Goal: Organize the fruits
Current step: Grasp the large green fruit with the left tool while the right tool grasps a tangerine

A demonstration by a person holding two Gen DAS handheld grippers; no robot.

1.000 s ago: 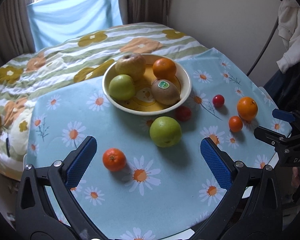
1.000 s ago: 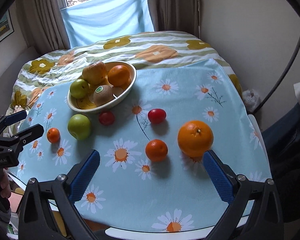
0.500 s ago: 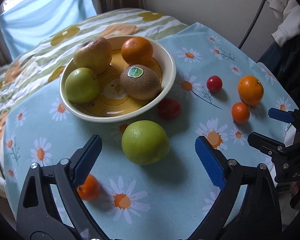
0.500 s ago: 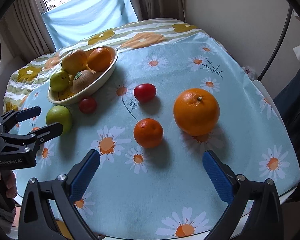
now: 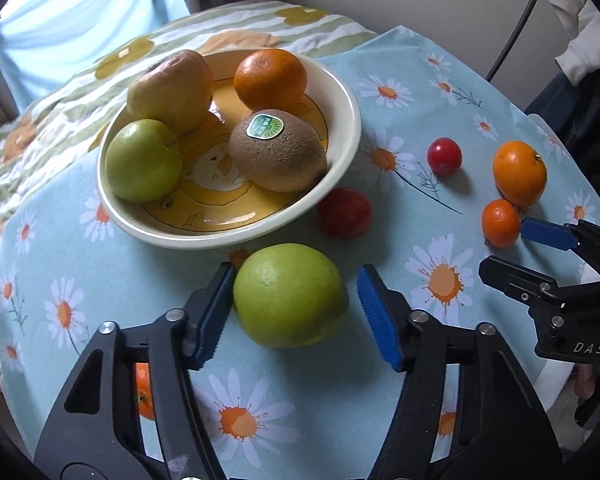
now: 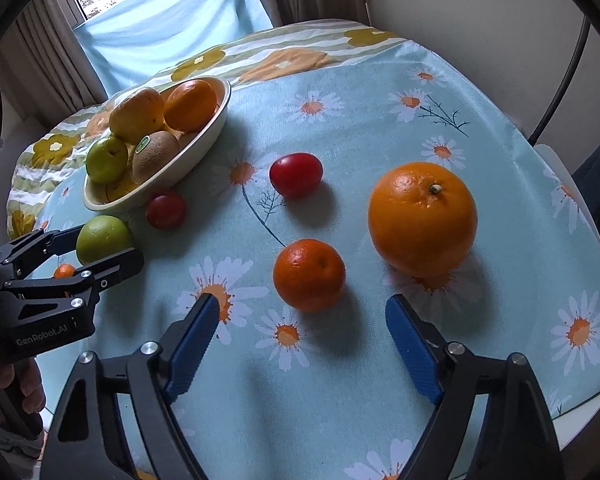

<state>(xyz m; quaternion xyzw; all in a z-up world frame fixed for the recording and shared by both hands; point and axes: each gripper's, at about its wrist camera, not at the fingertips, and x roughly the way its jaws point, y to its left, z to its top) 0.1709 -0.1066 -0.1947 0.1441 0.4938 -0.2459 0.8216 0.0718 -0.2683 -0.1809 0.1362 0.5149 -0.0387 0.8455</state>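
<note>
My left gripper (image 5: 296, 308) straddles the green apple (image 5: 290, 296) just beside the bowl (image 5: 348, 120); its fingers have just been closing, one touching, the other just clear. Squeezing off-centre could roll it. My right gripper (image 6: 302, 336), half open and empty, also narrowing, sits short of the small orange (image 6: 309, 275), which could scoot toward the table edge
</note>
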